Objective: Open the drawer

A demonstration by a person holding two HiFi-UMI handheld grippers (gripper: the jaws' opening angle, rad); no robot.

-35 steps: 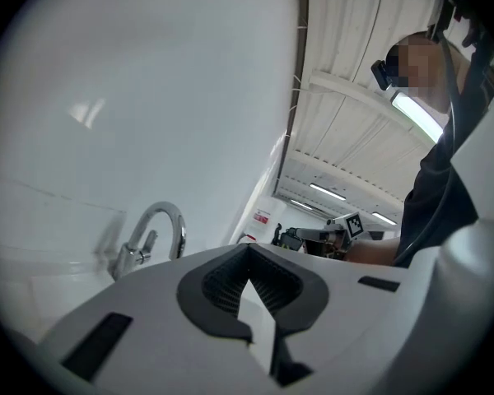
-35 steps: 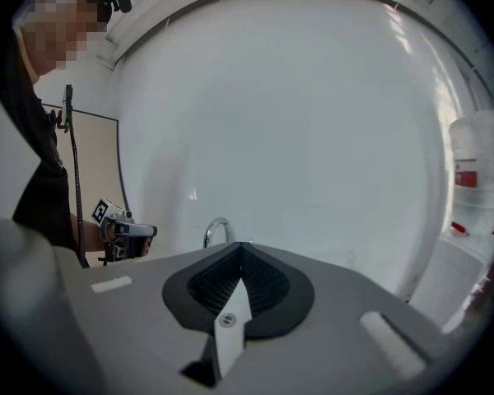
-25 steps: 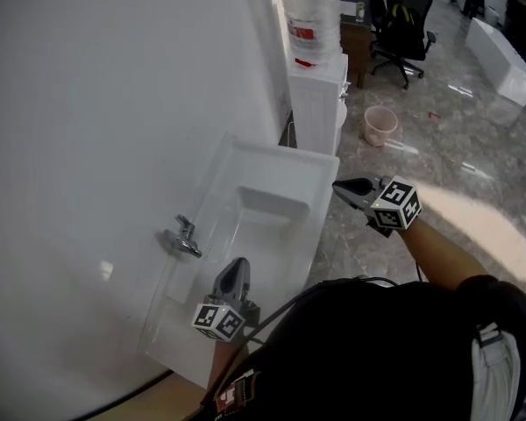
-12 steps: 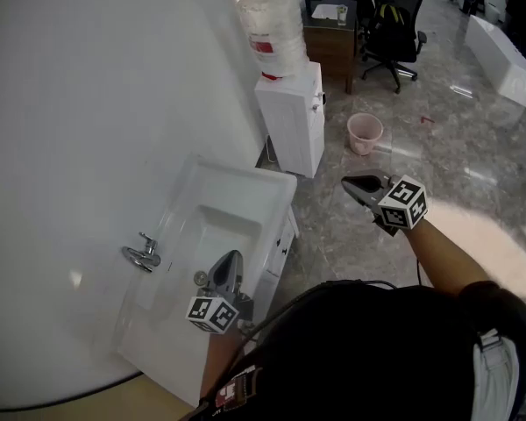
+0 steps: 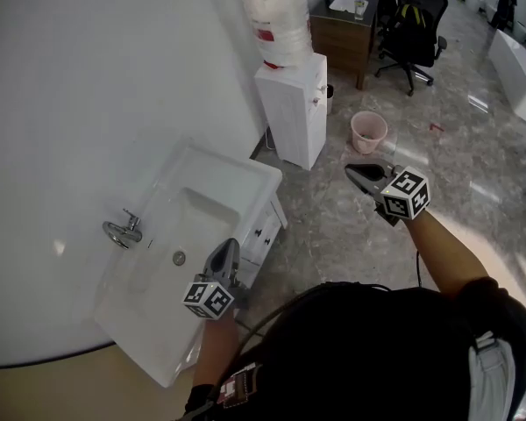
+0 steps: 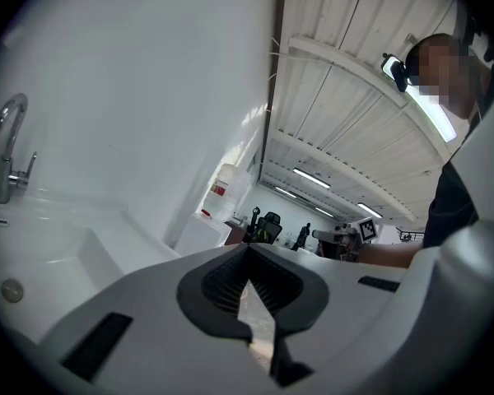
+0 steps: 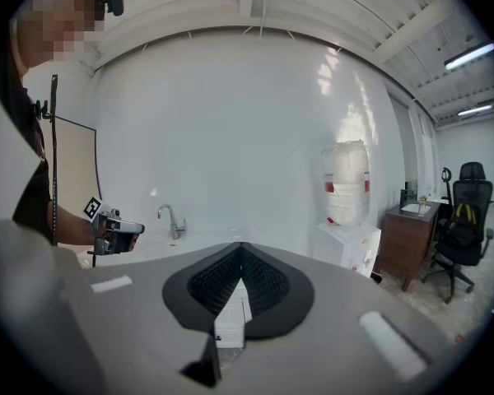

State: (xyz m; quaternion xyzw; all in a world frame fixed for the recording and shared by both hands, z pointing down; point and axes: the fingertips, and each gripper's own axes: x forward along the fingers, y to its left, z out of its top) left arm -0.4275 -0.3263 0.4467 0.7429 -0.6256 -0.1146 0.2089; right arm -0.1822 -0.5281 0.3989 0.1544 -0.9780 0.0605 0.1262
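The drawer [image 5: 264, 227] is a flat white front with small dark knobs, set in the narrow cabinet under the sink [image 5: 250, 167] on the side facing the floor. In the head view it shows only as a foreshortened strip. Above it, the sink is a glossy white rectangular basin with rounded inner corners. It has a round metal drain [image 5: 179, 258] and a curved chrome tap [image 5: 121, 231], set against the smooth white wall [image 5: 88, 77].

The left gripper [image 5: 229, 247] hangs over the basin's near rim. Its 2 ribbed dark pads [image 6: 221, 283] are pressed together with nothing between them. The right gripper [image 5: 351, 171] is well apart, over the mottled grey stone floor [image 5: 333, 235], with its jaws likewise closed and empty.

Further off stand a boxy white water dispenser [image 5: 291, 112] topped by a clear bottle [image 5: 276, 16], and a round pink bucket [image 5: 369, 131].
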